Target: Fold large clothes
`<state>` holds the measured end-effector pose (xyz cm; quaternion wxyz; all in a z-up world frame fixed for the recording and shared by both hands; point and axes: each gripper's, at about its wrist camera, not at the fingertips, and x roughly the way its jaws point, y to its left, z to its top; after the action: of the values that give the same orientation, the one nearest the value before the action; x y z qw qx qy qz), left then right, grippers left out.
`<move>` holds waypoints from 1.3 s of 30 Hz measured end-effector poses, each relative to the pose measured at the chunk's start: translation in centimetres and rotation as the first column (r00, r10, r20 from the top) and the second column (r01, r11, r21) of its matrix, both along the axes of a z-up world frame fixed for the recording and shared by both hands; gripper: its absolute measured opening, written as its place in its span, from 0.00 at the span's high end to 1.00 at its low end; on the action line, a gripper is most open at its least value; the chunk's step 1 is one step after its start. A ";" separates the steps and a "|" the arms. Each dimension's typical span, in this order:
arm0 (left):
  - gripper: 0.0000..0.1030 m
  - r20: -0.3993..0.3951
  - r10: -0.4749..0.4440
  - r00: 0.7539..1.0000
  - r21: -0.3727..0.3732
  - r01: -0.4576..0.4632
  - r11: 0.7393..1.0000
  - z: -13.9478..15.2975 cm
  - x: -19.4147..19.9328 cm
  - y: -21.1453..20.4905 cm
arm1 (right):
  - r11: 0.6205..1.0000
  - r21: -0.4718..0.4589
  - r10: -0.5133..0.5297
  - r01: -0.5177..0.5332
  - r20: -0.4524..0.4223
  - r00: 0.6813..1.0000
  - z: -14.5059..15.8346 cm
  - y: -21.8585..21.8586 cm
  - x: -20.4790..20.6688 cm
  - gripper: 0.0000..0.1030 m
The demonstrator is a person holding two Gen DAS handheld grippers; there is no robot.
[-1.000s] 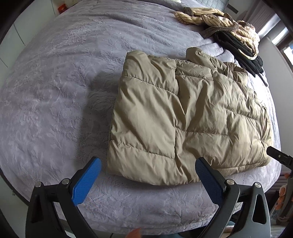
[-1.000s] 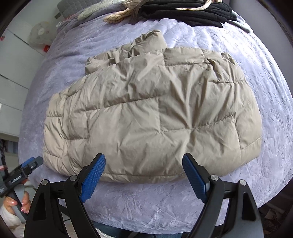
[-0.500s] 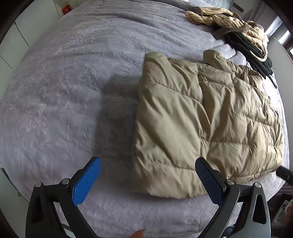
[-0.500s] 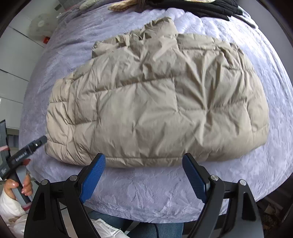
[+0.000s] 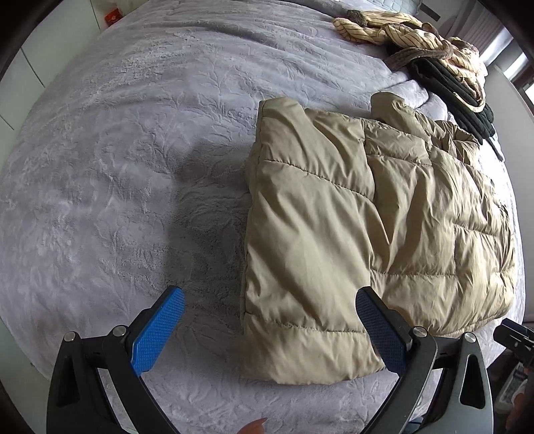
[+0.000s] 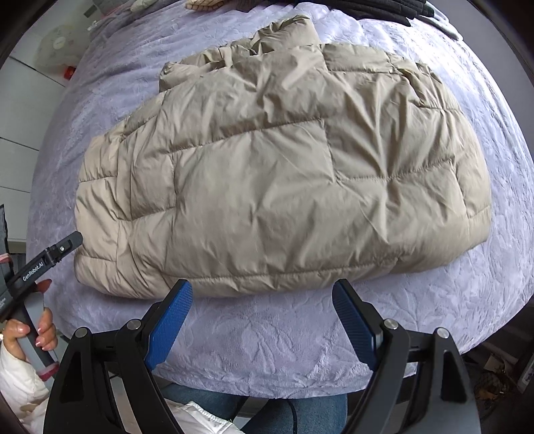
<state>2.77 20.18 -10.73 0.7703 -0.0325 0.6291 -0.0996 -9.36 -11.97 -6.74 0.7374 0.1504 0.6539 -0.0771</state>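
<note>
Puffer jacket (image 5: 367,233), beige and quilted, lies folded on the grey bed cover (image 5: 133,167); in the left wrist view it fills the right half of the frame, and in the right wrist view it takes the whole middle of the frame. Left hand-held gripper (image 5: 270,330) stands wide, with its blue pads well apart, over the near left corner of the jacket; the right pad is in front of the fabric, but whether it touches I cannot tell. Right hand-held gripper (image 6: 262,320) is also wide and holds nothing, its pads sit at the lower middle of the frame, just below the near edge of the jacket. A striped garment (image 5: 400,30) and a black garment (image 5: 460,100) lie in the upper right of the left wrist view, apart from the jacket.
</note>
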 end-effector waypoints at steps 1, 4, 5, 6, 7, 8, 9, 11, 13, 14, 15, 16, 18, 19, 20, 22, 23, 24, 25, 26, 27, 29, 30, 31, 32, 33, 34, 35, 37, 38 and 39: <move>0.00 0.002 0.002 1.000 0.001 -0.002 1.000 -0.1 0.0 0.0 | 1.000 0.000 0.005 -0.005 -0.003 1.000 -0.1 0.0 0.1 0.15; 0.00 -0.007 0.022 1.000 0.007 -0.022 1.000 -0.3 0.1 -0.1 | 1.000 0.004 0.017 -0.017 -0.011 1.000 -0.4 0.0 0.4 0.15; 0.00 -0.009 0.026 1.000 0.007 -0.026 1.000 -0.4 0.1 -0.1 | 1.000 0.006 0.018 -0.018 -0.011 1.000 -0.4 -0.1 0.4 0.15; 0.00 -0.009 0.026 1.000 0.008 -0.026 1.000 -0.5 0.1 -0.1 | 1.000 0.006 0.017 -0.017 -0.011 1.000 -0.5 -0.2 0.5 0.15; 0.00 -0.009 0.023 1.000 0.012 -0.022 1.000 -0.6 0.2 -0.1 | 1.000 0.006 0.016 -0.016 -0.011 1.000 -0.5 -0.3 0.5 0.15; 0.00 -0.009 0.022 1.000 0.018 -0.022 1.000 -0.7 0.2 -0.1 | 1.000 0.008 0.013 -0.013 -0.012 1.000 -0.5 -0.5 0.5 0.15; 0.00 -0.012 0.023 1.000 0.019 -0.023 1.000 -0.7 0.3 -0.1 | 1.000 0.009 0.011 -0.010 -0.012 1.000 -0.6 -0.6 0.5 0.15; 0.00 -0.022 0.026 0.999 0.011 -0.025 1.000 -0.9 0.4 0.0 | 1.000 0.010 0.001 -0.001 -0.013 1.000 -0.6 -1.1 0.4 0.15; 0.00 -0.047 0.010 0.999 -0.028 -0.011 1.000 -1.2 0.7 0.1 | 1.000 0.014 -0.010 0.010 -0.016 1.000 -0.7 -1.5 0.3 0.15; 0.00 -0.061 -0.004 0.998 -0.056 0.000 0.998 -1.3 1.0 0.1 | 1.000 0.014 -0.013 0.014 -0.018 1.000 -0.7 -1.6 0.3 0.15; 0.00 -0.067 -0.010 0.998 -0.071 0.005 0.997 -1.4 1.3 0.2 | 1.000 0.013 -0.016 0.016 -0.019 1.000 -0.8 -1.7 0.2 0.15; 0.00 -0.068 -0.015 0.998 -0.083 0.010 0.996 -1.4 1.6 0.3 | 1.000 0.013 -0.019 0.020 -0.020 1.000 -0.8 -1.7 0.2 0.15; 0.00 -0.065 -0.028 0.998 -0.112 0.020 0.994 -1.6 2.4 0.8 | 0.999 0.015 -0.029 0.029 -0.024 0.999 -1.0 -1.9 -0.1 0.15; 0.00 -0.067 -0.032 0.997 -0.124 0.023 0.992 -1.7 2.8 1.0 | 0.999 0.016 -0.035 0.035 -0.028 0.999 -1.1 -2.0 -0.2 0.15; 0.00 -0.072 -0.036 0.997 -0.143 0.025 0.989 -1.9 3.3 1.3 | 0.999 0.018 -0.039 0.040 -0.031 0.999 -1.2 -2.1 -0.3 0.15; 0.00 -0.089 -0.043 0.995 -0.182 0.026 0.983 -2.6 4.1 1.8 | 0.999 0.018 -0.047 0.048 -0.037 0.998 -1.5 -2.2 -0.5 0.15; 0.00 -0.103 -0.051 0.993 -0.204 0.029 0.979 -3.1 4.6 2.0 | 0.999 0.017 -0.051 0.052 -0.042 0.998 -1.6 -2.2 -0.7 0.15; 0.00 -0.122 -0.067 0.990 -0.236 0.036 0.971 -3.8 5.1 2.1 | 0.998 0.016 -0.053 0.054 -0.047 0.997 -1.8 -2.3 -0.8 0.15; 0.00 -0.136 -0.080 0.987 -0.260 0.042 0.965 -4.3 5.4 2.2 | 0.998 0.014 -0.054 0.055 -0.050 0.997 -1.9 -2.2 -0.9 0.15; 0.00 -0.159 -0.100 0.982 -0.297 0.049 0.954 -5.2 5.9 2.2 | 0.998 0.011 -0.055 0.056 -0.054 0.997 -2.0 -2.1 -1.0 0.15; 0.00 -0.178 -0.114 0.978 -0.322 0.051 0.945 -5.8 6.2 2.1 | 0.998 0.008 -0.056 0.056 -0.057 0.997 -2.1 -2.1 -1.1 0.15; 0.00 -0.217 -0.157 0.963 -0.396 0.060 0.916 -7.4 7.1 2.1 | 0.998 0.009 -0.057 0.058 -0.061 0.997 -2.3 -2.1 -1.4 0.15; 0.00 -0.230 -0.181 0.956 -0.429 0.067 0.901 -8.0 7.5 1.9 | 0.998 0.010 -0.058 0.058 -0.061 0.997 -2.3 -2.0 -1.5 0.15; 0.00 -0.240 -0.197 0.951 -0.454 0.070 0.888 -8.6 7.9 1.7 | 0.998 0.011 -0.058 0.059 -0.061 0.996 -2.4 -2.0 -1.6 0.15; 0.00 -0.249 -0.214 0.945 -0.477 0.072 0.876 -9.2 8.2 1.5 | 0.998 0.013 -0.058 0.059 -0.061 0.996 -2.5 -1.9 -1.7 0.15; 0.00 -0.259 -0.232 0.938 -0.501 0.075 0.862 -9.9 8.6 1.1 | 0.998 0.016 -0.058 0.059 -0.061 0.996 -2.6 -1.9 -1.7 0.15; 0.00 -0.264 -0.242 0.934 -0.513 0.076 0.855 -10.3 8.6 0.9 | 0.998 0.017 -0.060 0.061 -0.059 0.996 -2.7 -1.8 -1.6 0.15; 0.00 -0.271 -0.254 0.929 -0.527 0.078 0.846 -10.7 8.8 0.5 | 0.998 0.023 -0.065 0.067 -0.053 0.996 -2.7 -1.8 -1.6 0.15; 0.00 -0.278 -0.269 0.922 -0.547 0.078 0.833 -11.5 9.2 -0.3 | 0.997 0.033 -0.074 0.075 -0.032 0.997 -2.5 -1.9 -1.2 0.15; 0.00 -0.283 -0.275 0.919 -0.550 0.079 0.831 -11.8 9.3 -0.6 | 0.996 0.036 -0.079 0.080 -0.015 0.997 -2.3 -1.9 -0.9 0.15; 0.00 -0.287 -0.282 0.915 -0.550 0.084 0.831 -12.0 9.3 -1.0 | 0.996 0.039 -0.083 0.083 0.001 0.997 -2.1 -2.0 -0.6 0.15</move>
<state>12.03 19.20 -22.77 0.5911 -0.1984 0.7064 -0.3351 -9.99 -13.97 -8.80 0.7314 0.1917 0.6476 -0.0947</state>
